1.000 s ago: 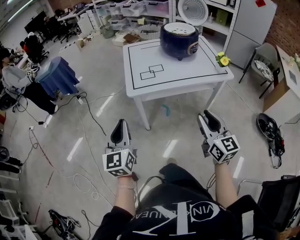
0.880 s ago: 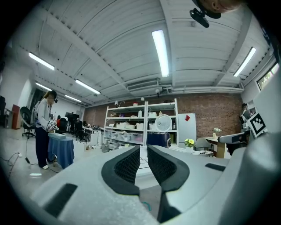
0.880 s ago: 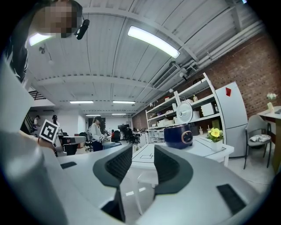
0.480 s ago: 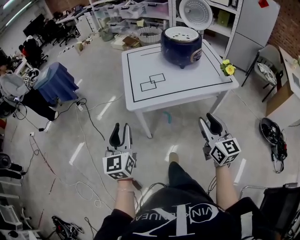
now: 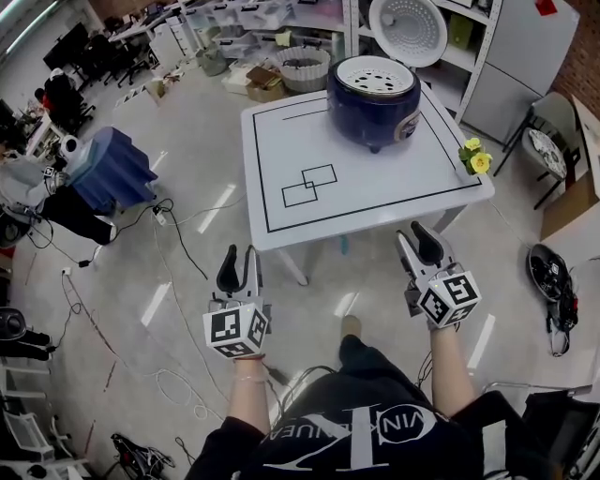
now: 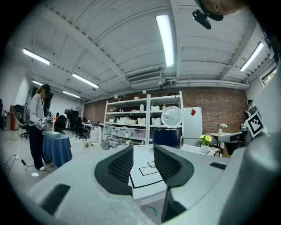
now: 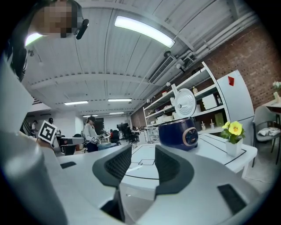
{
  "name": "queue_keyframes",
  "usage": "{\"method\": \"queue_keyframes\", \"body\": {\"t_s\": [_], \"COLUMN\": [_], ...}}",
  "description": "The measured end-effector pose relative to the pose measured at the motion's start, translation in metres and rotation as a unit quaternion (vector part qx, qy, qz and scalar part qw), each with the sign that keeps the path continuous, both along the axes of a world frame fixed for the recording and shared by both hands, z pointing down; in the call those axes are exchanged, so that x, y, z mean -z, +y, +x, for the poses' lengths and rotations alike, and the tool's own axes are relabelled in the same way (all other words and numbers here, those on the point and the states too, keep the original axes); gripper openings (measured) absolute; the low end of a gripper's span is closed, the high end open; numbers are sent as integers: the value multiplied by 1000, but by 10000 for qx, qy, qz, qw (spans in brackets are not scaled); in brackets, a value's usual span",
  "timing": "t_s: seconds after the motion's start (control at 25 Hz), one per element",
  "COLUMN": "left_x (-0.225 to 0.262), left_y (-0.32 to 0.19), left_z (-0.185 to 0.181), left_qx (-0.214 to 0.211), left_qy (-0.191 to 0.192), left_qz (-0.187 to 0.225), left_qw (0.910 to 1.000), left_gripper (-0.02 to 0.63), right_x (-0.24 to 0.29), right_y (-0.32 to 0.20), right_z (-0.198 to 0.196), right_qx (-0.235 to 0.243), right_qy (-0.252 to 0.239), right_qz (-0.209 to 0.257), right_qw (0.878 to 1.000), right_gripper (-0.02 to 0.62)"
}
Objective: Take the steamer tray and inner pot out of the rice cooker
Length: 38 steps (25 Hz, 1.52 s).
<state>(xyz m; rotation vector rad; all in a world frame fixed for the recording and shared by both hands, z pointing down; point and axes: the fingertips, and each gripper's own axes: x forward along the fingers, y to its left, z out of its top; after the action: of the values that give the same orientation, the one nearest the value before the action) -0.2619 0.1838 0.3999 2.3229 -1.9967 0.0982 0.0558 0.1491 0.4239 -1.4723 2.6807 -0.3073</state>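
Note:
The dark blue rice cooker [image 5: 373, 98] stands at the far side of the white table [image 5: 356, 183], its white lid [image 5: 405, 28] swung up. A white perforated steamer tray [image 5: 373, 73] sits in its top; the inner pot is hidden beneath. Both grippers hover over the floor, short of the table's near edge. My left gripper [image 5: 239, 258] has just been opening and stands open with nothing between its jaws. My right gripper [image 5: 420, 236] has also just widened and is open and empty. The left gripper view shows the rice cooker [image 6: 167, 137] ahead; in the right gripper view the rice cooker [image 7: 178, 134] stands right of centre.
A small pot of yellow flowers [image 5: 476, 159] stands at the table's right corner. Black rectangles [image 5: 309, 185] are drawn on the tabletop. A blue-draped stand [image 5: 112, 169] and floor cables [image 5: 178, 225] lie to the left; shelves [image 5: 281, 19] and a white fridge [image 5: 525, 47] stand behind.
The table and cooker have come closer as both grippers travelled toward them. The left gripper's jaws went from shut to open; the right's spread a little wider.

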Motion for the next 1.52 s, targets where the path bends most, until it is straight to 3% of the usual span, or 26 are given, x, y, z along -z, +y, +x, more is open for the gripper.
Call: {"method": "queue_keyframes", "body": {"t_s": [0.56,1.0,1.24,1.52], "left_x": [8,12,-4,7], "left_y": [-112,-151,-163,-217], "left_z": [18,34,44,52], "left_qx": [30,-126,-250,-611], "left_qy": [41,158,297,322], "left_qz": [57,115,-158,-32], "left_qw": [10000,9997,9991,9976], "left_gripper": [118,120,119,119], "right_x": [2,4,-6,12], "right_y": [-113,-146,-155,-195], "right_z": [4,21,16,14], "right_qx": [253,182,258,27], "right_qy": [45,70,275,174], "right_qz": [19,57,-11,134], "right_qw": [9997,9998,9993,9998], "right_gripper": [147,147,147,147]}}
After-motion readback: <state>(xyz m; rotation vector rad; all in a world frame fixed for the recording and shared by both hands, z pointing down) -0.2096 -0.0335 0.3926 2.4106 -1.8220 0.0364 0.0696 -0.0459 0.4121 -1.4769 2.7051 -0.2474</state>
